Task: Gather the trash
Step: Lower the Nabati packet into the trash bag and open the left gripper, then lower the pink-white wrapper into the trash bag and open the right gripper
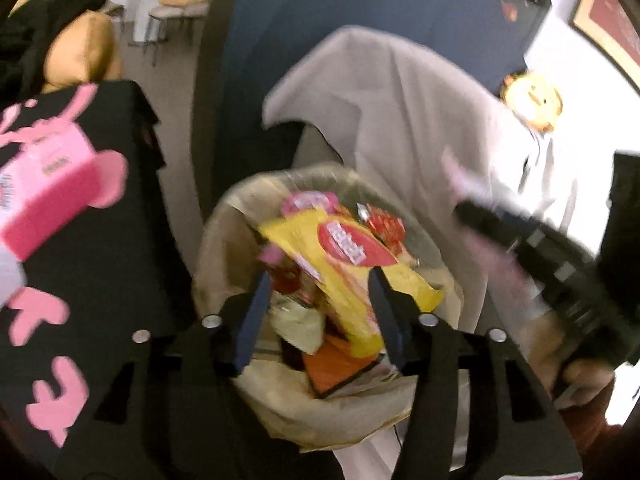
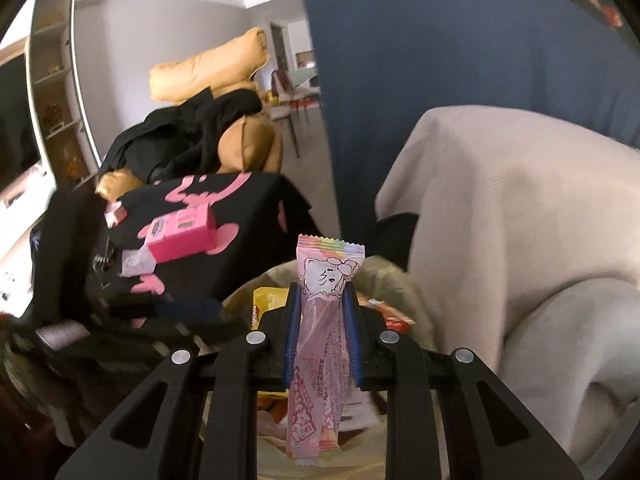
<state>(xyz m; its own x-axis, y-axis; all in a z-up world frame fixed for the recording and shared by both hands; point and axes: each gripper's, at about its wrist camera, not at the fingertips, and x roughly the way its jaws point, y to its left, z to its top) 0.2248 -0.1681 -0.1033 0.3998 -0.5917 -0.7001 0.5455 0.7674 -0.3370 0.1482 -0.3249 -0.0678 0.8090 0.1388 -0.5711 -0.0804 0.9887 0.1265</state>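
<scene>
Left gripper (image 1: 320, 276): seen from its own wrist camera with the jaws parted and nothing pressed between the pads; it is held directly above the bin mouth.
Yellow snack bag (image 1: 352, 276): shown lying across the top of the bin's contents, between and beyond the left fingers, not clamped by them; a red oval label is visible on it.
Right gripper (image 2: 322, 300): closed on the pink candy wrapper (image 2: 320, 320), which is pinched between the blue pads.
Pink candy wrapper, detail: held upright, its crimped rainbow-striped top edge standing above the fingertips and its lower end hanging toward the camera; a cartoon drawing is printed on it.
Trash bin (image 1: 224, 232): lined with a pale plastic bag and filled with wrappers, among them red, pink and orange pieces; in the right wrist view its rim is partly hidden behind the held wrapper.
Right gripper in the left view: seen blurred at the right edge, beside the bin.
Black cloth (image 2: 248, 216): patterned with pink shapes, draped to the left of the bin.
Pink box (image 2: 180, 236): resting on the black cloth.
Beige cloth (image 2: 520, 220): draped to the right of the bin.
Blue panel (image 2: 420, 60): standing behind the bin.
</scene>
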